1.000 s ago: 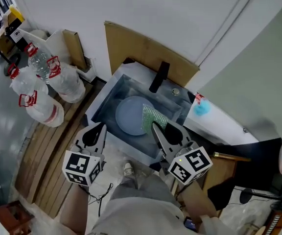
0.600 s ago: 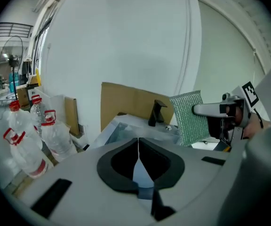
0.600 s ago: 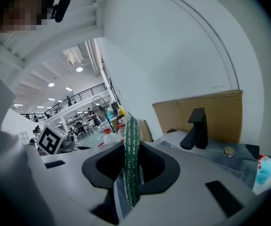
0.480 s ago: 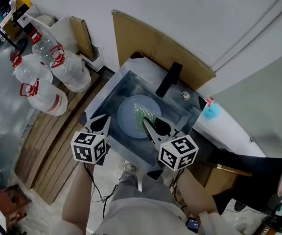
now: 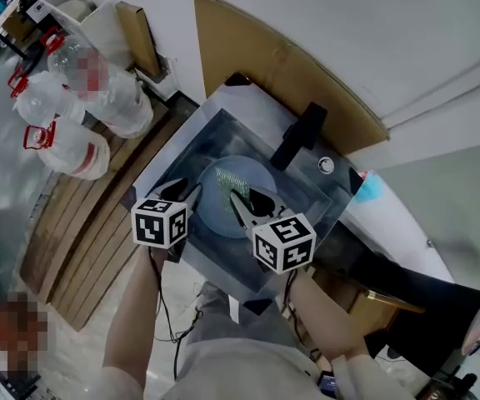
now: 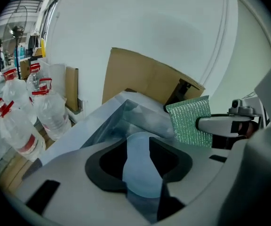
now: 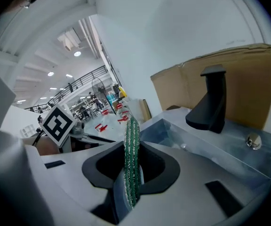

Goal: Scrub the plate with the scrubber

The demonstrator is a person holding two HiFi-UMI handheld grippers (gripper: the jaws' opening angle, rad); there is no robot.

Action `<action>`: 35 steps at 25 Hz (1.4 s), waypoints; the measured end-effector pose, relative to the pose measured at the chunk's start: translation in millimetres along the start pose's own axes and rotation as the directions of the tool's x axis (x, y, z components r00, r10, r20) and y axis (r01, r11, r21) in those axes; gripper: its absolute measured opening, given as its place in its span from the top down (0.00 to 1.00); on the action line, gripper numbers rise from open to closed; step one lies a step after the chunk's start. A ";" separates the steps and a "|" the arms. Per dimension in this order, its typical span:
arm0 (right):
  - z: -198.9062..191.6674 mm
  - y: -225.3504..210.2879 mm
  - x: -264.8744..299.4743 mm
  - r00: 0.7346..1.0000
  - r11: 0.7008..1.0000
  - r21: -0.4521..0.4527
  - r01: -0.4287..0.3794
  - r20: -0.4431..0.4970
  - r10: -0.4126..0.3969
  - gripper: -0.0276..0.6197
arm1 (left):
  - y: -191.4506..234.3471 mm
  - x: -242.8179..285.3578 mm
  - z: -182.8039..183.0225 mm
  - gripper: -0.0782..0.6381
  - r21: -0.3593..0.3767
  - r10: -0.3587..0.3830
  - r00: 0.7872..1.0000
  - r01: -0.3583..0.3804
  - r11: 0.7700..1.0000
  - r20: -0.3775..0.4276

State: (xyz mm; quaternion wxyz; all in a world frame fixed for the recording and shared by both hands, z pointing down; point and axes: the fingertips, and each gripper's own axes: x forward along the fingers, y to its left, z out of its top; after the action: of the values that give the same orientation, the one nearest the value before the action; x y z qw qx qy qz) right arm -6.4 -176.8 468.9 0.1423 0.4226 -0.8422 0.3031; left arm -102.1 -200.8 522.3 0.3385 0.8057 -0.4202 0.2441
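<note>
Over the grey sink point(image 5: 182, 157), we lower both grippers toward the pale blue plate point(image 5: 255, 176), which lies flat in the basin on the near side of the black faucet point(image 5: 300, 136). Our right gripper point(image 7: 131, 147) is clamped on the green scrubber point(image 5: 228, 179), whose mesh stands upright over the plate; whether they touch we cannot tell. Our left gripper point(image 6: 138, 144), at the plate's left rim, has just been opening its jaws, which stand apart and grip nothing.

One plate point(image 6: 139, 173), one scrubber point(image 6: 189, 126), one tap point(image 7: 211, 100)
</note>
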 end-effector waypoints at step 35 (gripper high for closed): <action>-114.4 -85.6 106.7 0.960 0.994 0.104 0.031 -0.278 -0.001 0.79 | 39.3 141.3 -99.5 0.82 -0.332 -0.081 0.948 -0.028 0.943 -0.308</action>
State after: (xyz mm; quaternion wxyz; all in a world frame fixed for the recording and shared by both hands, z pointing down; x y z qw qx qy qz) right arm -4.3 -210.7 644.0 0.2387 0.3896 -0.7930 0.4031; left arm -71.4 -214.9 696.3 0.5360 0.6929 -0.3842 0.2915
